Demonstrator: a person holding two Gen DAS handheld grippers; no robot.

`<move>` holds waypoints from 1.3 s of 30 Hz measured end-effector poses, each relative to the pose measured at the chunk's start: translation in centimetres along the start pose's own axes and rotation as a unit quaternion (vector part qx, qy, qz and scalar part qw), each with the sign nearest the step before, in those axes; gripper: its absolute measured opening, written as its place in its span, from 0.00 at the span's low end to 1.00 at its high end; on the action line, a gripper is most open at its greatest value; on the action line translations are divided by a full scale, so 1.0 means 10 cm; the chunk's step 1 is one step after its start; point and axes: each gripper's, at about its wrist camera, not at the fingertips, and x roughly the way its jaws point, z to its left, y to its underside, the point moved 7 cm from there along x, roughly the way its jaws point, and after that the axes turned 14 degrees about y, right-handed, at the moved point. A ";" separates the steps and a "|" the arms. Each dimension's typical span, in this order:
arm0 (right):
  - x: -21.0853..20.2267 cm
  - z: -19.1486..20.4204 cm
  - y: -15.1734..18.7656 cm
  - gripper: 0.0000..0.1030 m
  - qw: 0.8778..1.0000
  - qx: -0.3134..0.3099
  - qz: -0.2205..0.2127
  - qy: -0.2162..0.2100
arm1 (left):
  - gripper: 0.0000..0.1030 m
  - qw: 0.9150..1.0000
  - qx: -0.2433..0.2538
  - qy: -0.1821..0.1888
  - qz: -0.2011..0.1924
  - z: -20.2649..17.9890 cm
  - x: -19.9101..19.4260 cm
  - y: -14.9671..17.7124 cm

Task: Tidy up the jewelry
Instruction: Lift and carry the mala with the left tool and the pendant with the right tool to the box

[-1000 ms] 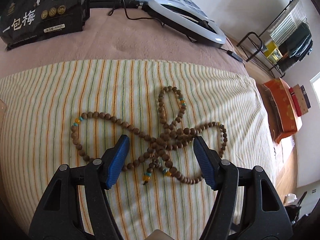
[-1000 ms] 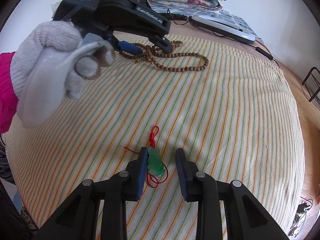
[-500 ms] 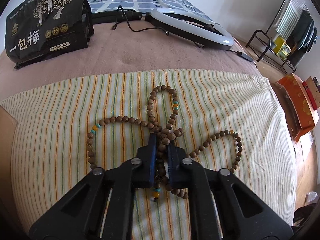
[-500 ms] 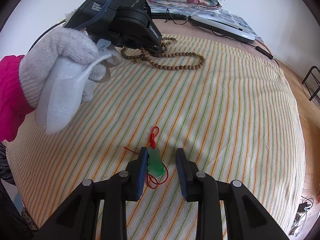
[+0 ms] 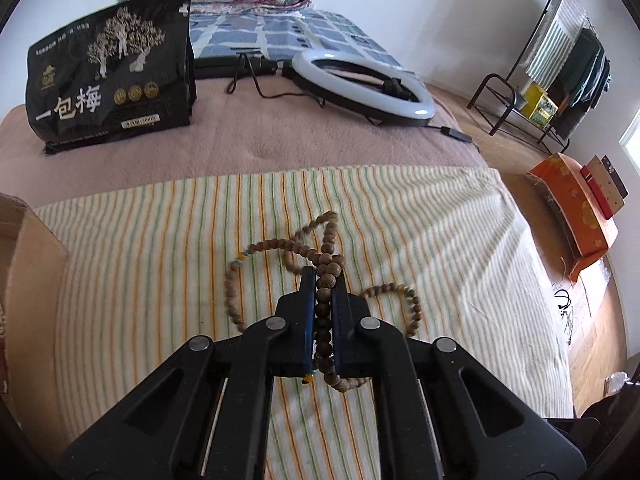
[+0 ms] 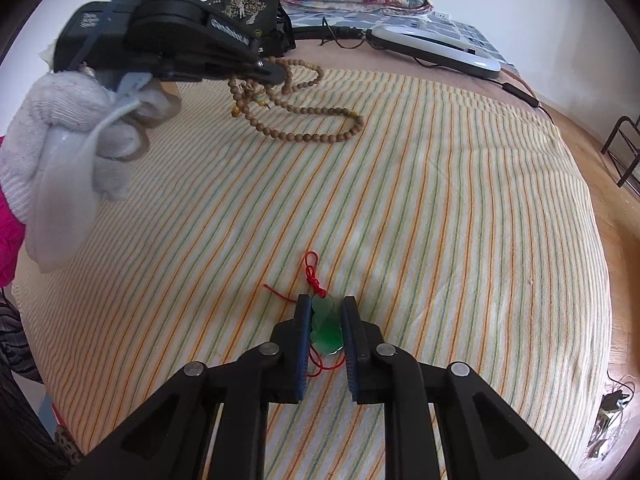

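A long brown wooden bead necklace (image 5: 276, 246) lies partly on the striped cloth (image 5: 160, 240). My left gripper (image 5: 324, 276) is shut on its bunched middle and lifts it, with loops trailing on the cloth. In the right wrist view the left gripper (image 6: 276, 74) holds the beads (image 6: 312, 134) at the far left. My right gripper (image 6: 326, 308) has its jaws closed onto a green jade pendant (image 6: 326, 326) on a red cord (image 6: 312, 266), low over the cloth.
A black snack bag (image 5: 108, 76) and a ring light (image 5: 360, 80) with cable lie on the pink blanket behind. A cardboard box (image 5: 28, 280) stands at the left. An orange box (image 5: 576, 208) and a metal rack (image 5: 540, 80) are on the floor right.
My left gripper closed on the bead necklace and lifted it, pulling the loops together. My right gripper narrowed from a wide gap onto the pendant.
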 end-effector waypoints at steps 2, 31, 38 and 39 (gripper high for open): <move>-0.01 0.00 -0.01 0.13 1.000 0.001 0.000 0.000 | 0.04 1.000 0.009 0.002 -0.004 -0.04 -0.10 -0.01; -0.78 -0.18 -0.33 0.03 0.994 0.064 -0.092 0.010 | 0.04 0.994 0.033 0.054 -0.087 -0.42 -1.32 -0.31; -1.15 -0.14 -0.58 0.03 0.988 0.069 -0.138 0.007 | 0.04 0.991 0.029 0.058 -0.118 -0.36 -1.76 -0.41; -1.18 -0.13 -0.61 0.03 0.987 0.070 -0.142 0.006 | 0.04 0.990 0.029 0.058 -0.123 -0.35 -1.83 -0.42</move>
